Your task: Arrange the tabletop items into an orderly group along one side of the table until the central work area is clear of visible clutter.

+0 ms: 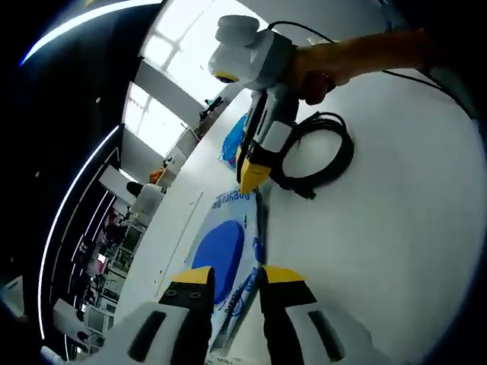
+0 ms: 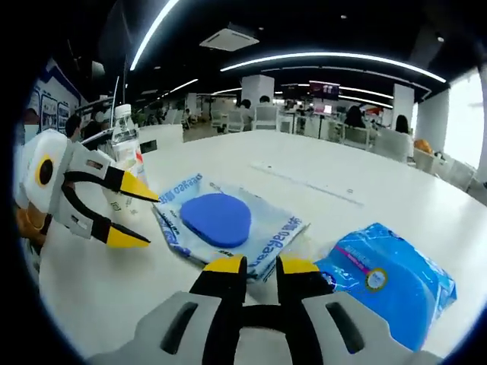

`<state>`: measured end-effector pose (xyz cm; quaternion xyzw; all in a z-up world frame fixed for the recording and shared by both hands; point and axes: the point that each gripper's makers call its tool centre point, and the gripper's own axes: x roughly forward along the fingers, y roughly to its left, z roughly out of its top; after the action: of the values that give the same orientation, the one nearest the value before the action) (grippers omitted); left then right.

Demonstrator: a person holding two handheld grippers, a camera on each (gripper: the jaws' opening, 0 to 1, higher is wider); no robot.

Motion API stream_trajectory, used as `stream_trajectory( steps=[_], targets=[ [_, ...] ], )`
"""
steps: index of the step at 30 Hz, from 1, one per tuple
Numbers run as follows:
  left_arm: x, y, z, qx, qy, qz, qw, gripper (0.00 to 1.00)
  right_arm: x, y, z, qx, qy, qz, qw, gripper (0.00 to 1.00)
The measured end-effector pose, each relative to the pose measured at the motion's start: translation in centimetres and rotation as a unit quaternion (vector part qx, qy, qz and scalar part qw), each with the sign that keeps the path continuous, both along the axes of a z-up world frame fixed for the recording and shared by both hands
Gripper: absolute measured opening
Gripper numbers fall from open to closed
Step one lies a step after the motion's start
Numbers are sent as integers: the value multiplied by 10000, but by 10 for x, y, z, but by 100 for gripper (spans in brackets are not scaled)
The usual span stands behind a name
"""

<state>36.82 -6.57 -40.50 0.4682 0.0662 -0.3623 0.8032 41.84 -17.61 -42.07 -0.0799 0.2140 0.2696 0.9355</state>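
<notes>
White table (image 2: 365, 182), flat wipes pack (image 2: 228, 224)

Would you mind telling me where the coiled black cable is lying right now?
In the left gripper view, the coiled black cable lies on the white table, upper centre-right, just right of the right claw and beyond the wipes pack with the blue lid.

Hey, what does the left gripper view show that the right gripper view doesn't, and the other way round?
Left gripper view adds: a coiled black cable lying on the white table beside the right gripper, and a hand holding that gripper.

Right gripper view adds: a clear bottle standing behind the left gripper, whose jaws stand apart, and people at desks far back.

Both: the flat packet with a blue disc, the blue soft pack and the white table.
</notes>
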Motion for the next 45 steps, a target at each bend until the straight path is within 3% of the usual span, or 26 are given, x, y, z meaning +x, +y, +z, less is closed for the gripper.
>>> stream_trajectory(
  steps=[5,10,15,19,22,30,42,45],
  targets=[
    [2,-4,-7,4,132,-34,9999,21,4,1,-2,78,129,-88,9998,21],
    [6,-3,-17,330,61,-67,9994,21,3,3,-7,271,374,-141,9988,25],
    [8,-1,-21,357,141,-26,9993,21,1,7,-18,470,644,-153,9967,25],
    [9,0,-22,337,153,-16,9993,21,-5,11,-16,631,655,-96,9958,15],
    [10,-1,-22,320,159,-12,9994,21,-7,12,-16,556,619,-54,9965,14],
    [11,-2,-21,287,126,-4,9995,21,-12,14,-9,813,501,40,9954,8],
    [17,0,-21,576,-141,81,9982,21,-18,14,6,968,452,35,9943,6],
    [16,-2,-24,738,-182,37,9971,16,-19,15,6,942,431,57,9946,6]
  ],
)
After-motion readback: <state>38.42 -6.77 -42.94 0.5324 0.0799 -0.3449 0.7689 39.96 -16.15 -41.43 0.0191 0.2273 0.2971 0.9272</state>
